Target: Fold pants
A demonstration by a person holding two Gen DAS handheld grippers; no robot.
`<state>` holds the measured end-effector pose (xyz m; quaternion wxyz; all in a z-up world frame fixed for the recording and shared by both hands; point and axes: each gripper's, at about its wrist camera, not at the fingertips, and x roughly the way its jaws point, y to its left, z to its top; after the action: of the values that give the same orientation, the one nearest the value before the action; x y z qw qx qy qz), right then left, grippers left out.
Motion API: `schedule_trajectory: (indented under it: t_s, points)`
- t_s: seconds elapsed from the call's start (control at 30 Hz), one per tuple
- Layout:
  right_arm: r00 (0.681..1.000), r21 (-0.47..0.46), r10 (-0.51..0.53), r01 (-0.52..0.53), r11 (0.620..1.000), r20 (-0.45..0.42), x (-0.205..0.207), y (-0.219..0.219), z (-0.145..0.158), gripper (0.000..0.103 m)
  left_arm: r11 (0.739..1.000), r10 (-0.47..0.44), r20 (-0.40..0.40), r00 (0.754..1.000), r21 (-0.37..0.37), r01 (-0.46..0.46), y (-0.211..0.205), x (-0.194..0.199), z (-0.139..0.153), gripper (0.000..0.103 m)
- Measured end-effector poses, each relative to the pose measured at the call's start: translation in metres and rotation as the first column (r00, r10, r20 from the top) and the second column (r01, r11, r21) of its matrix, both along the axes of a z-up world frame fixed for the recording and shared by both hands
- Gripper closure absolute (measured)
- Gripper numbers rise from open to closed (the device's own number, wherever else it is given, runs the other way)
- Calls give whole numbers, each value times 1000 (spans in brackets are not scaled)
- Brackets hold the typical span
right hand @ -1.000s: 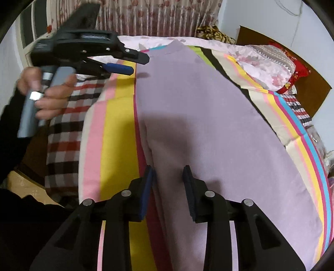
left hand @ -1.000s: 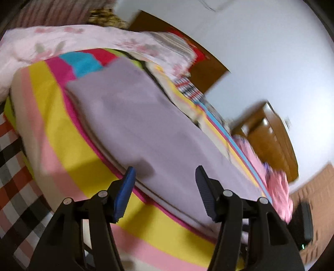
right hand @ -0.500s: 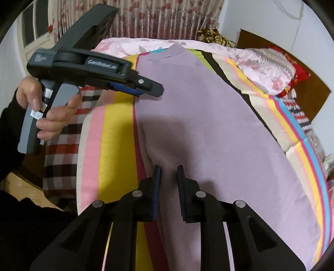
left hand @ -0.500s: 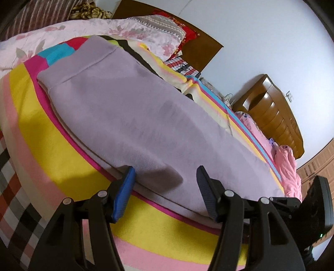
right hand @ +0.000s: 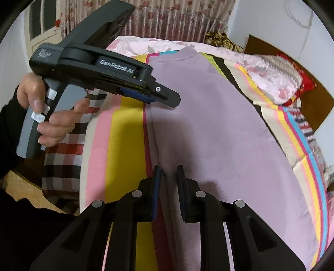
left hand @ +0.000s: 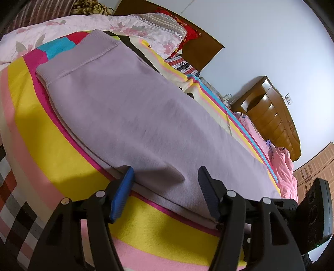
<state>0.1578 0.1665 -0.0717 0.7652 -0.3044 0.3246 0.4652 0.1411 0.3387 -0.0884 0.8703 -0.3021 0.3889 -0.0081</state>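
Lilac pants (left hand: pixel 146 108) lie flat and lengthwise on a striped bedsheet (left hand: pixel 52 146), waistband at the far end. My left gripper (left hand: pixel 166 170) hovers low over the pants' near side edge. Its jaws are wide and opening, with the fabric below them untouched. In the right wrist view the same pants (right hand: pixel 219 135) run away from me. My right gripper (right hand: pixel 168 167) is closing its jaws, and its pads pinch the pants' left edge, further down the leg. The left gripper (right hand: pixel 165 98), held in a hand (right hand: pixel 52 116), shows there above that same edge.
A pink floral quilt (left hand: pixel 62 27) and pillows (right hand: pixel 277 83) pile at the head of the bed. A checked cloth (right hand: pixel 68 150) hangs off the bed's near side. A wooden dresser (left hand: pixel 271 116) stands by the white wall; curtains (right hand: pixel 177 18) hang behind.
The right gripper's jaws narrowed from a clear gap to a pinch on the pants' edge. The left gripper came closer and lower to the same edge, staying open.
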Motion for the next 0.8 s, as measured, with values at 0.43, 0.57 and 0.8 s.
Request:
schedule_trajectory:
  t_s: [0.43, 0.57, 0.8]
  points:
    - [994, 106, 11, 1, 994, -113, 1, -13, 20, 100, 997, 55, 67, 996, 54, -58, 10, -17, 41, 32]
    - [995, 62, 12, -6, 998, -100, -8, -6, 2, 99, 996, 34, 51, 998, 78, -38, 0, -11, 38, 32]
    - [994, 77, -19, 27, 997, -107, -6, -8, 4, 94, 979, -34, -55, 998, 199, 44, -28, 10, 10, 31]
